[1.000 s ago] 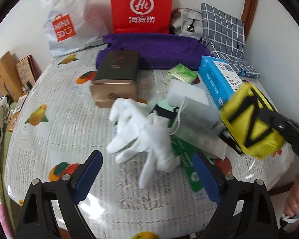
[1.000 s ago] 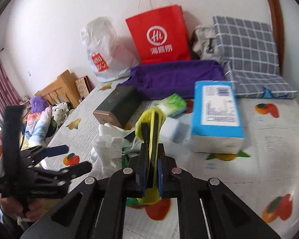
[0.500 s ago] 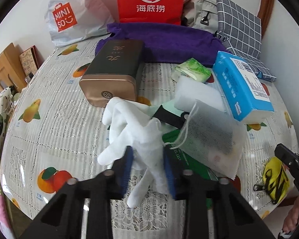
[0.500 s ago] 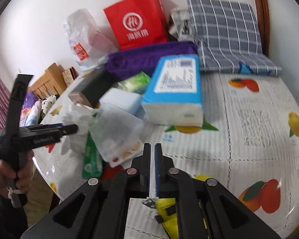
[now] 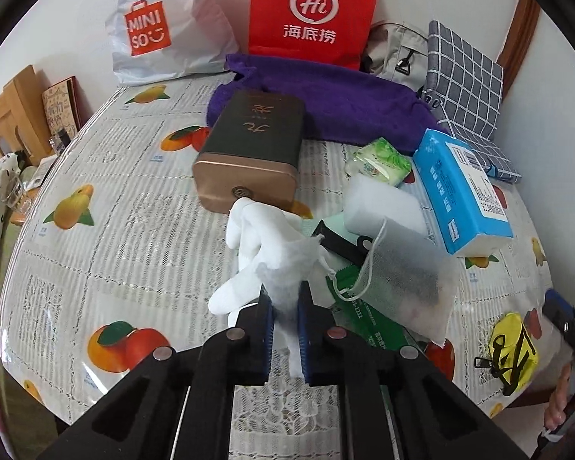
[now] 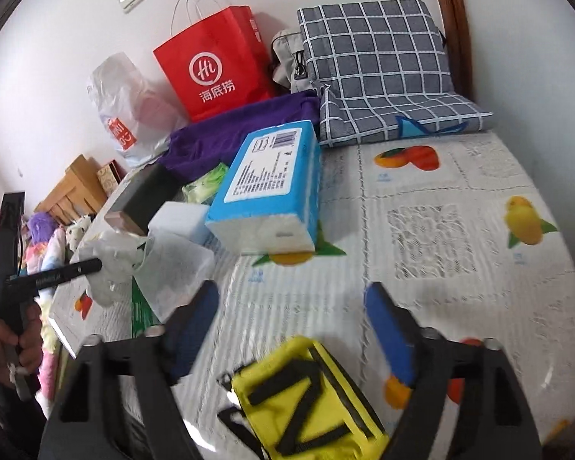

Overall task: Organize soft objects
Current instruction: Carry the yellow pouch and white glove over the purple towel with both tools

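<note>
Left wrist view: the left gripper (image 5: pixel 285 318) is clenched on the white glove (image 5: pixel 266 245), which lies on the table (image 5: pixel 107 253) just in front of the tin (image 5: pixel 251 153).
Right gripper (image 6: pixel 291 329): fingers spread apart, holding nothing; the yellow pouch (image 6: pixel 306 398) lies on the table below them, near the edge.
Snag risk: the mesh bag (image 5: pixel 398 283) has a drawstring touching the glove (it looks looped close by), so lifting could drag the bag along.
Slip risk: limp cloth is pinched at one part only; the rest may sag or pull free.
Hidden: whether one glove or two; the glove's lower end behind the fingers; the pouch's near end, cut off in the right wrist view.
</note>
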A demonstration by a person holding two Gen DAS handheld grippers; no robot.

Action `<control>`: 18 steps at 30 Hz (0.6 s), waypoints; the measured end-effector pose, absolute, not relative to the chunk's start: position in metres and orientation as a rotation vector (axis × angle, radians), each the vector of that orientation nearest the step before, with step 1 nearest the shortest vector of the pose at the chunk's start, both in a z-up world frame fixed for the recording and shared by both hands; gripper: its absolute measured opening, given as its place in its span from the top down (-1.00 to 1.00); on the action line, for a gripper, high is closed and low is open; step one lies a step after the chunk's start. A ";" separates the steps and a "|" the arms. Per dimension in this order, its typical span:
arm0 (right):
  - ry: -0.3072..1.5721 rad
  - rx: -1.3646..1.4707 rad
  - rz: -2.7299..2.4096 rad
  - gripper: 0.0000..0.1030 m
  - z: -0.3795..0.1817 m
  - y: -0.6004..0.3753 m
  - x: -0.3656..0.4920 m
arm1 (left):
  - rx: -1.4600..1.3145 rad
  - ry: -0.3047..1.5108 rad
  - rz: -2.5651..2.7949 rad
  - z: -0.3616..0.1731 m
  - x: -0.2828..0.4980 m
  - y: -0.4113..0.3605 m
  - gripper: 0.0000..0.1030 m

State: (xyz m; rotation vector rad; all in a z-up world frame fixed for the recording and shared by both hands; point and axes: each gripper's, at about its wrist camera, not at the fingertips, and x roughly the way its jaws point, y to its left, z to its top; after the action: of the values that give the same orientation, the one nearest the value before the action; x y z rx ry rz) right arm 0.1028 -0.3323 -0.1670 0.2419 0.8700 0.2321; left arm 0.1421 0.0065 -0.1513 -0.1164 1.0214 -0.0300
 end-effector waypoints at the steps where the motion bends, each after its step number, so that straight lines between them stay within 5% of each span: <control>1: 0.885 0.226 0.231 -0.67 -0.168 -0.332 0.097 | -0.121 1.021 -0.033 -0.151 0.141 0.009 0.78; 12: 1.011 -0.035 0.218 -0.80 -0.210 -0.295 0.074 | -0.152 1.028 -0.040 -0.150 0.123 0.023 0.76; 18: 0.992 -0.106 0.183 -0.71 -0.224 -0.284 0.073 | -0.161 1.028 -0.036 -0.152 0.119 0.033 0.76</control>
State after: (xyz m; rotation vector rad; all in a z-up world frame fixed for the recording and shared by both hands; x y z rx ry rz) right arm 0.0728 -0.2838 -0.2237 -0.1055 0.9920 0.1828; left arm 0.1187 0.0326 -0.1520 -0.1611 1.0277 -0.0358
